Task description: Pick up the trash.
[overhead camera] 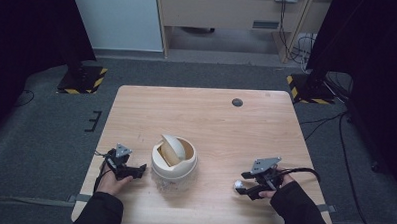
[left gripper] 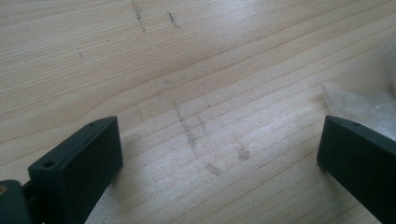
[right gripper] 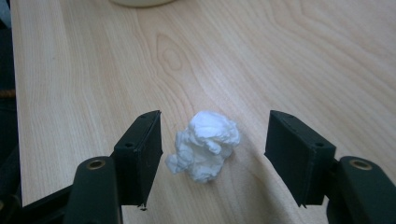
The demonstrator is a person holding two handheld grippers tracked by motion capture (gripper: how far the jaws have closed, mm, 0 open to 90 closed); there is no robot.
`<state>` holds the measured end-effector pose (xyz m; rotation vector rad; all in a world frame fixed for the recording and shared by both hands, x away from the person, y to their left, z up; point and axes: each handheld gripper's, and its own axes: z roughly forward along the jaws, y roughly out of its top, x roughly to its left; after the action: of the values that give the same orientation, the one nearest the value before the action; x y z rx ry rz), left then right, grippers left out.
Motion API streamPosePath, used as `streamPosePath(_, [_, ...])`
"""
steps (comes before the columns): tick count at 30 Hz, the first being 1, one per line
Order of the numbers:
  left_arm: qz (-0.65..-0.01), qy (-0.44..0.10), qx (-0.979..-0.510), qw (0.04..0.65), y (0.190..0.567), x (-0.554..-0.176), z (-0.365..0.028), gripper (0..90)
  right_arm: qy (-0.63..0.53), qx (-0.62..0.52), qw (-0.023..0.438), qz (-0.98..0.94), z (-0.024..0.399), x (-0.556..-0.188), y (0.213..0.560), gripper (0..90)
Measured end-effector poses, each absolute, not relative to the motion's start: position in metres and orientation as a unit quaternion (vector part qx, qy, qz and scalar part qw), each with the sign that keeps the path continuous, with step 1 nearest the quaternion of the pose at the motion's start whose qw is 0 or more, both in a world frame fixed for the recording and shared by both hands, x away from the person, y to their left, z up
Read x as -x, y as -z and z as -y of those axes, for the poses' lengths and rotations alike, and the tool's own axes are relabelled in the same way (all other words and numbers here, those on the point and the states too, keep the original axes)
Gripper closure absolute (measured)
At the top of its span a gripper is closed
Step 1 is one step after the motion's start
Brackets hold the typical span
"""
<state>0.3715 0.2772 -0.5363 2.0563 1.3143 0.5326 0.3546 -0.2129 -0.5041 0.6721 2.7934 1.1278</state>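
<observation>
While the crumpled tissue (right gripper: 204, 145) sits on the table (overhead camera: 211, 112) between the right gripper (right gripper: 212, 154)'s wide jaws, untouched, the left gripper (left gripper: 219, 158) gapes wide too; bin (overhead camera: 173, 162) mostly cropped there.

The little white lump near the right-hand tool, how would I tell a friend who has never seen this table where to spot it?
Start at the wooden table and find the cream bin with a swing lid near its front middle. Look right to the right gripper in the person's hand. The crumpled white paper ball lies on the bare wood between its open jaws, untouched: the only white, wrinkled thing there.
</observation>
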Motion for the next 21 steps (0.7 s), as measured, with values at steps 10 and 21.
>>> streamPosePath(10, [-0.499, -0.202, -0.781, 0.317, 0.536, -0.372, -0.277, 0.0, -0.342, -0.211, 0.027, -0.916, 0.210, -0.356, 0.510, 43.5])
streamPosePath(21, [-0.499, -0.202, -0.781, 0.317, 0.536, -0.371, -0.277, 0.0, -0.321, -0.206, 0.030, -0.924, 0.205, -0.360, 0.516, 54.5])
